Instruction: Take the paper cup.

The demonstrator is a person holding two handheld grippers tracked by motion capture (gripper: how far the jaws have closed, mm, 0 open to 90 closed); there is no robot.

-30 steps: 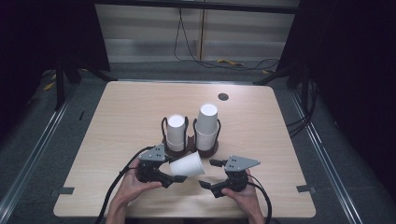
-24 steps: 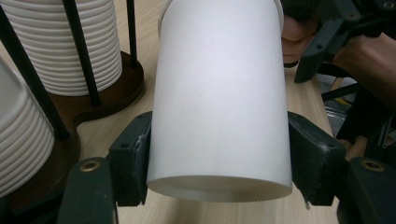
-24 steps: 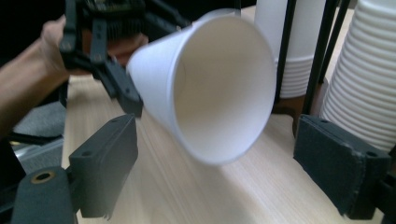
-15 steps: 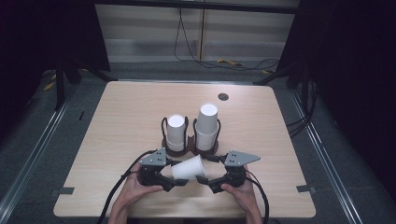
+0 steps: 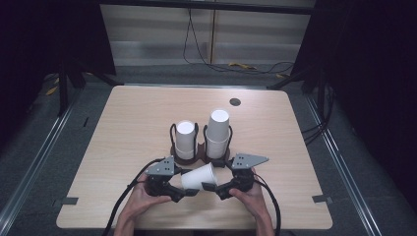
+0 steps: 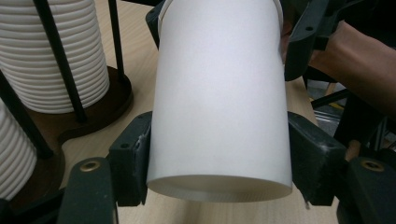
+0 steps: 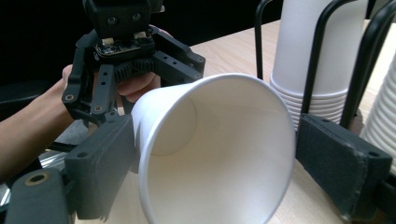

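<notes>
A white paper cup [image 5: 197, 177] lies on its side just above the counter [image 5: 123, 128], clamped at its base by the left claw [image 5: 178, 192]. The right claw [image 5: 213, 189] (jaws just opening) stands slack around its rim, near two cup stacks [image 5: 218, 132].

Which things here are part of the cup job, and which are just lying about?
In the job:
paper cup
left gripper, clamped on the cup's base end
right gripper, jaws just opened around its rim
two cup stacks in the holder

Lying about:
dark disc
yellow cable on the floor
</notes>
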